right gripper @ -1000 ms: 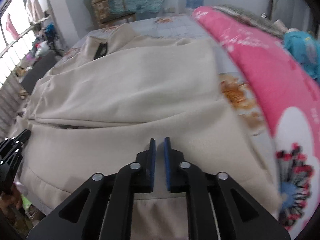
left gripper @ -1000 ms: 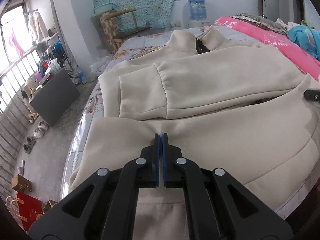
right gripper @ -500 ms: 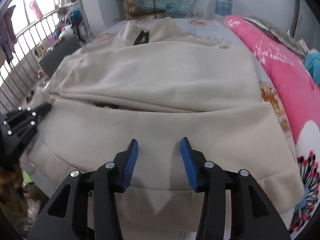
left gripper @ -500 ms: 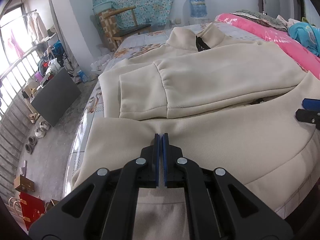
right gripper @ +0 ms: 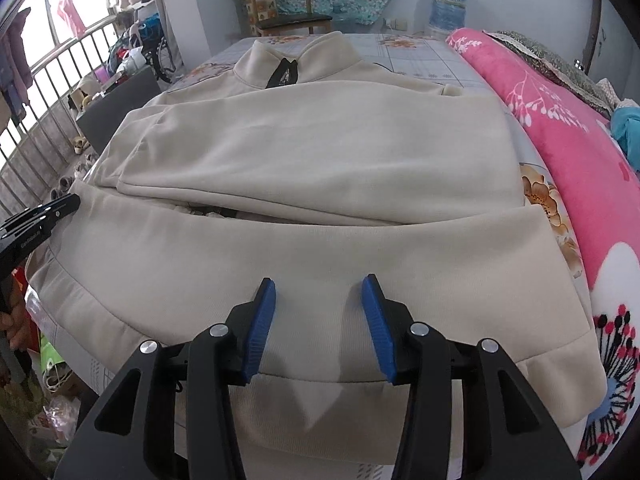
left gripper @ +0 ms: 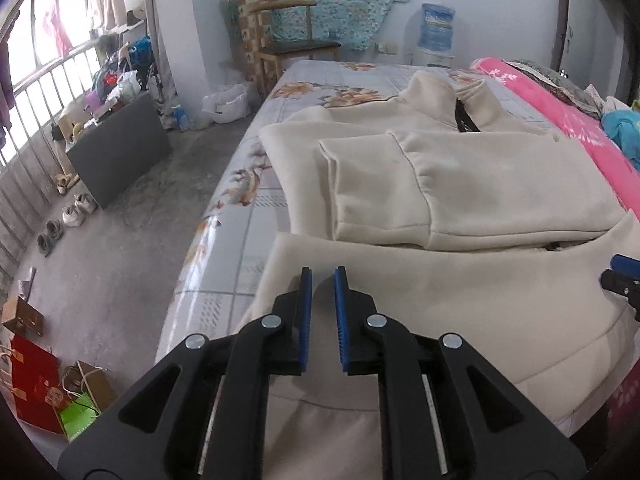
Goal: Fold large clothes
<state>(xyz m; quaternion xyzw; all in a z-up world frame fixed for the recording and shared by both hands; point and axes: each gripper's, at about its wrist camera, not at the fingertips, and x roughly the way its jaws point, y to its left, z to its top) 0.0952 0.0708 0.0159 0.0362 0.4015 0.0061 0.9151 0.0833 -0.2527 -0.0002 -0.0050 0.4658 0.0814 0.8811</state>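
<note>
A large cream sweatshirt lies on the bed, collar at the far end, sleeves folded across the chest and the bottom part folded up over them. It also fills the right wrist view. My left gripper is open a little, empty, over the left end of the folded-up hem. My right gripper is wide open and empty above the hem fold. The left gripper shows at the left edge of the right wrist view; the right gripper's tip shows at the right edge of the left wrist view.
The bed has a floral sheet; its left edge drops to a concrete floor. A pink quilt runs along the right side. A wooden chair, water bottle, shoes and bags lie beyond.
Both grippers have opened and let go of the hem: the right one first, now wide, the left one just now, slightly. The folded-up bottom part now rests on the sleeves.
</note>
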